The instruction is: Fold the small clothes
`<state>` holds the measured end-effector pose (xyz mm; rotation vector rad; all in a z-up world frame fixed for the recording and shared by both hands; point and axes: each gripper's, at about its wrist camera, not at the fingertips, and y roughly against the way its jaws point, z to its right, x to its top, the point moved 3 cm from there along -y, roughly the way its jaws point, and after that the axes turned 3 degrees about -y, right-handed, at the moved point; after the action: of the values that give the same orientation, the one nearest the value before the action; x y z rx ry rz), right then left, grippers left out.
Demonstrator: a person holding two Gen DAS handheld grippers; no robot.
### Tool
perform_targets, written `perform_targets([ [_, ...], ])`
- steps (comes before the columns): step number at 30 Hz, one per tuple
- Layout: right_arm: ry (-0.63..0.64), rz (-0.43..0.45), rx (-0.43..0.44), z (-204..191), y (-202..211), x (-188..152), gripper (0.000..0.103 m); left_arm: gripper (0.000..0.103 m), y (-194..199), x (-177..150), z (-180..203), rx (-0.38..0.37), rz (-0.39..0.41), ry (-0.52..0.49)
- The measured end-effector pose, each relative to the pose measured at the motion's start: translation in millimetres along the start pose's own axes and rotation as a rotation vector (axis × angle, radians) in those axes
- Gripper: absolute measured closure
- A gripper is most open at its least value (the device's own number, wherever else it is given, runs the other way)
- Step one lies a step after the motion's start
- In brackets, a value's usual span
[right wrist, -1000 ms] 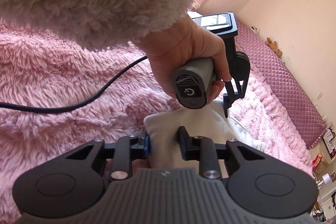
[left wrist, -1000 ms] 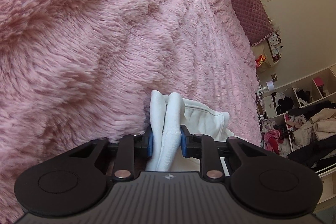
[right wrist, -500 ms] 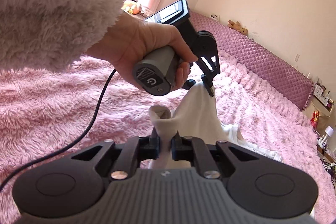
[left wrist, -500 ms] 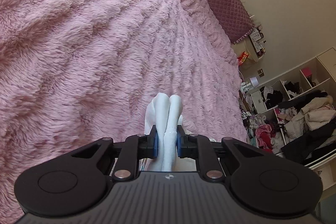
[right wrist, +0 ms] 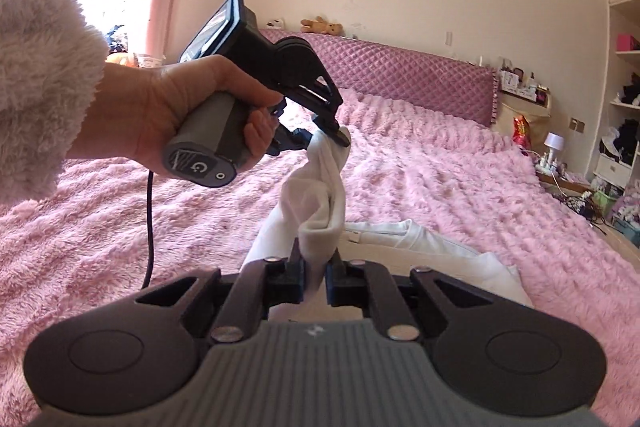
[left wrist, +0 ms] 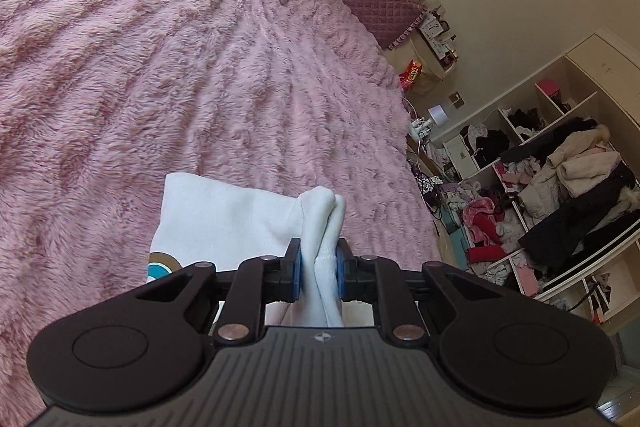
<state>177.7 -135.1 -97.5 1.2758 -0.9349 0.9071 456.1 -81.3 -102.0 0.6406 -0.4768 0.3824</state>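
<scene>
Bedroom: a shaggy pink plush bedspread (left wrist: pixel 168 75) covers the bed, with a quilted mauve headboard (right wrist: pixel 404 75) along the far side under a cream wall. A small brown teddy bear (right wrist: pixel 323 25) lies on the headboard's top edge. Open white cubby shelves (left wrist: pixel 560 187) stand off the bed's side, stuffed with heaped clothes and coats. A small white lamp (right wrist: pixel 553 143) stands near the shelf corner. The small white cotton garment (left wrist: pixel 224 219) is partly lifted off the bedspread; a flat panel of it spreads to the left in the left wrist view, showing a round brown-and-teal print (left wrist: pixel 162 265) at its lower edge. The left gripper (left wrist: pixel 318 269) is clamped on a bunched fold of the garment, white cloth squeezed between its blue pads (left wrist: pixel 295 269). In the right wrist view the left hand (right wrist: pixel 172 115), in a fuzzy beige sleeve (right wrist: pixel 40 75), grips that tool's grey handle, a black cable (right wrist: pixel 150 227) hanging from it to the bedspread. The right gripper (right wrist: pixel 314 277) is likewise closed on a gathered fold of the same garment. Cloth runs in a twisted strand between the two grippers. The rest of the garment trails on the bedspread to the right.
</scene>
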Motion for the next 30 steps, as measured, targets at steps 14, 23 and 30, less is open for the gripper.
perform_targets([
  [14,-0.299,-0.044,-0.178,139.3,24.1,-43.2,0.101,0.099,-96.8,-61.0,96.0,-0.028,-0.092,-0.122],
  [23,-0.395,-0.134,-0.172,185.0,11.0,-80.3,0.101,0.089,-134.5,-94.1,116.0,0.219,-0.202,-0.259],
  [30,-0.410,-0.139,-0.160,184.7,10.0,-85.1,0.101,0.072,-152.2,-118.7,139.2,0.345,-0.313,-0.367],
])
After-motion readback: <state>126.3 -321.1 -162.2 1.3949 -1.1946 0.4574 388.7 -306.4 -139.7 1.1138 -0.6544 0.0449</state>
